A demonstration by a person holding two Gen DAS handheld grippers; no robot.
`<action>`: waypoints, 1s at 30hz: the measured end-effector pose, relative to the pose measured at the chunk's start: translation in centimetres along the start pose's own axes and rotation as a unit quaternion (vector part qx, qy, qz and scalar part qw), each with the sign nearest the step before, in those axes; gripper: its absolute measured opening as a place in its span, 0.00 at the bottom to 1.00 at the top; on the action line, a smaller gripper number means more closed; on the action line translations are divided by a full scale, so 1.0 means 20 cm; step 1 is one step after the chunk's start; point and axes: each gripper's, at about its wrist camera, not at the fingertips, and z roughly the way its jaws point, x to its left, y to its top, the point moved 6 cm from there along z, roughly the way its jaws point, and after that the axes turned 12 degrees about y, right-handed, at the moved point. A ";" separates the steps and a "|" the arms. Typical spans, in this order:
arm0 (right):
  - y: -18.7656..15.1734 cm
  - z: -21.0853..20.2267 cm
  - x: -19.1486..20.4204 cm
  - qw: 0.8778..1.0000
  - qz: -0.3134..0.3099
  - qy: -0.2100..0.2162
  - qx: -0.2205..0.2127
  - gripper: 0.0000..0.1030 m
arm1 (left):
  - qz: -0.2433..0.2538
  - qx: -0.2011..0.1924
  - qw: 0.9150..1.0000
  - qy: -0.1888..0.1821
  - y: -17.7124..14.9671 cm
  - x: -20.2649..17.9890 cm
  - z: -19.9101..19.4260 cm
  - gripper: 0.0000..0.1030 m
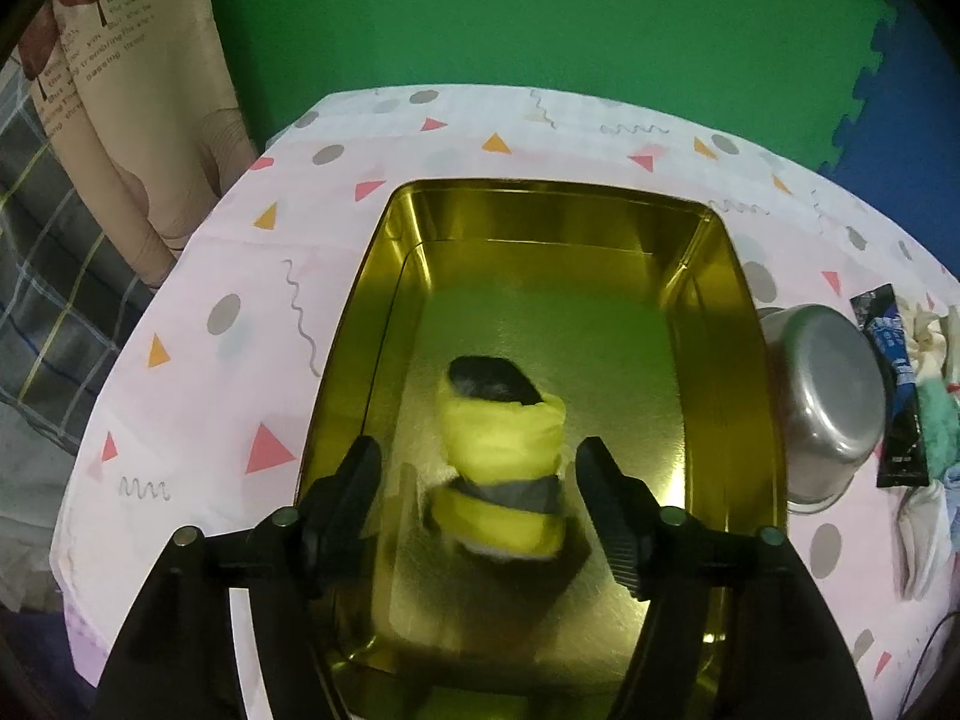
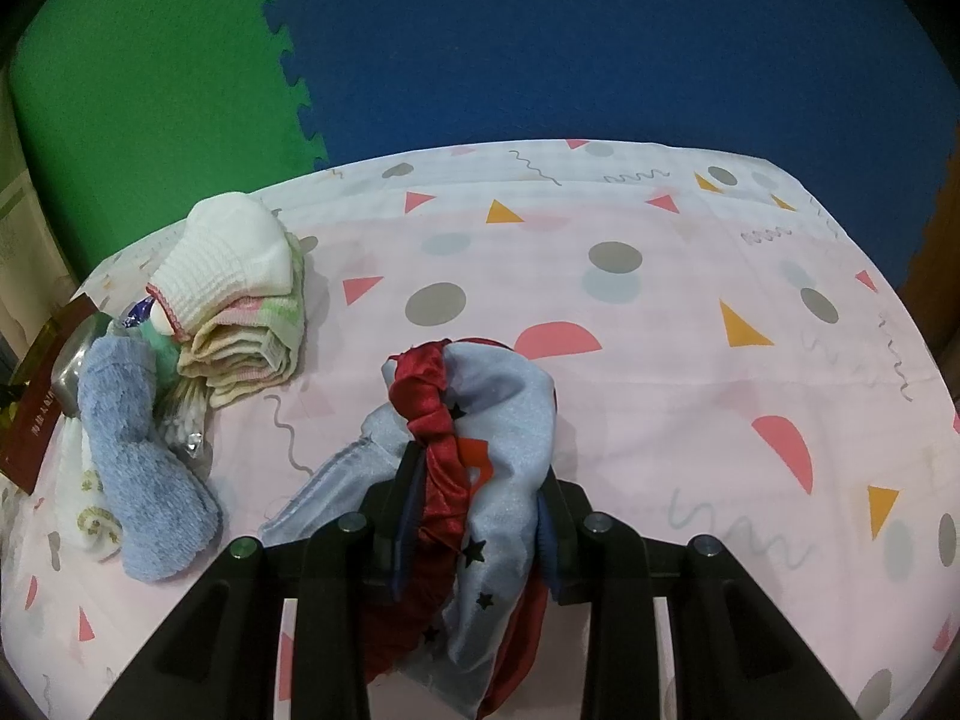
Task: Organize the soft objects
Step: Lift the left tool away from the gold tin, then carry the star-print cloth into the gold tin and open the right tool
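In the left wrist view, a gold metal tin [image 1: 384, 276] stands open on the patterned tablecloth. A yellow and grey soft roll [image 1: 504, 450] is blurred inside it, between my left gripper's [image 1: 480, 474] open fingers and apart from both. In the right wrist view, my right gripper [image 2: 480, 480] is shut on a light blue cloth with stars and a red satin trim [image 2: 504, 420], held above the table. A pile of soft things lies at the left: a blue fluffy sock [image 2: 138, 450], a white sock [image 2: 228, 258] and folded pastel cloths [image 2: 252, 342].
A steel pot [image 1: 834, 402] lies on its side right of the tin, beside a dark sachet [image 1: 894, 384] and more cloths [image 1: 936, 420]. A dark red box [image 2: 36, 420] sits at the left table edge. Green and blue foam mats cover the floor beyond.
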 end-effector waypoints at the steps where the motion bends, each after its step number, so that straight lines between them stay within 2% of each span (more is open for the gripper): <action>1: 0.00 0.00 0.00 1.000 -0.001 -0.001 0.000 0.31 | -0.003 -0.004 1.000 -0.001 0.00 0.00 -0.02 0.63; 6: 0.00 0.00 0.00 1.000 -0.006 -0.007 0.002 0.31 | -0.023 -0.029 0.999 0.005 -0.05 0.04 -0.14 0.66; 14: 0.00 -0.01 0.02 1.000 -0.002 -0.022 0.002 0.31 | -0.037 -0.078 0.994 0.068 -0.20 0.06 -0.30 0.69; 16: 0.00 -0.02 0.02 1.000 0.000 -0.026 0.001 0.31 | -0.039 -0.084 0.993 0.074 -0.23 0.06 -0.32 0.69; 24: 0.01 -0.08 0.10 0.999 -0.014 -0.051 0.002 0.24 | -0.065 -0.084 0.993 0.053 -0.28 0.07 -0.34 0.73; 30: 0.07 -0.17 0.21 0.998 -0.033 -0.054 -0.006 0.22 | -0.086 -0.088 0.991 0.054 -0.32 0.11 -0.34 0.79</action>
